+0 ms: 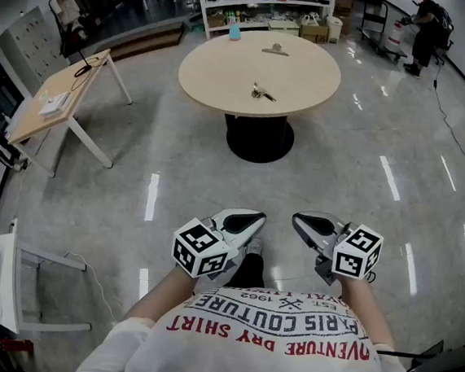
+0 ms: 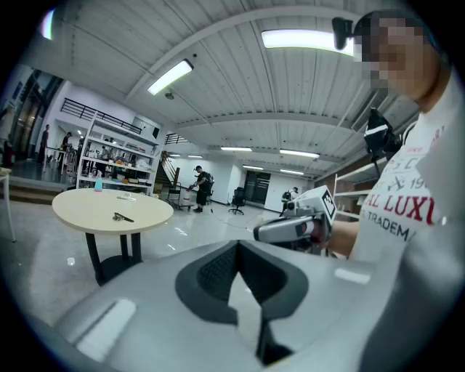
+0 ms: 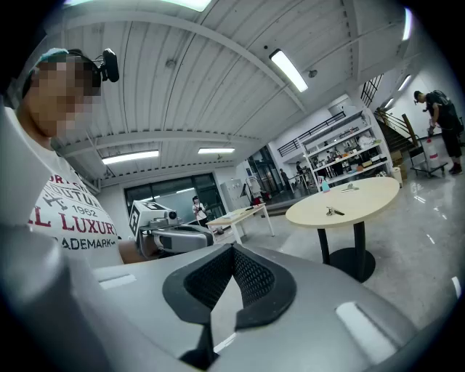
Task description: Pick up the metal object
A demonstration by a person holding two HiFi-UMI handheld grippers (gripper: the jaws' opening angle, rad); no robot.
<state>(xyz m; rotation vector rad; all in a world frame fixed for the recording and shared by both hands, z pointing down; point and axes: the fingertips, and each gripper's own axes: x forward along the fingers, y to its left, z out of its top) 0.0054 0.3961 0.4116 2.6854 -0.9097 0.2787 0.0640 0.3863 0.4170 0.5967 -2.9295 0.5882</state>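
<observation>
Head cam: above the person's chest, pitched steeply down and forward, round table (image 1: 260,73) well ahead. Left gripper view: low, close over its own jaws, table far left, right gripper (image 2: 272,231) alongside. Right gripper view mirrors that (table far right, left gripper (image 3: 196,238) beside). All three share the table.

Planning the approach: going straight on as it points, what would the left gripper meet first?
Probably nothing nearby: the left gripper faces open floor; the round table lies left of that line, the right gripper right.
</observation>
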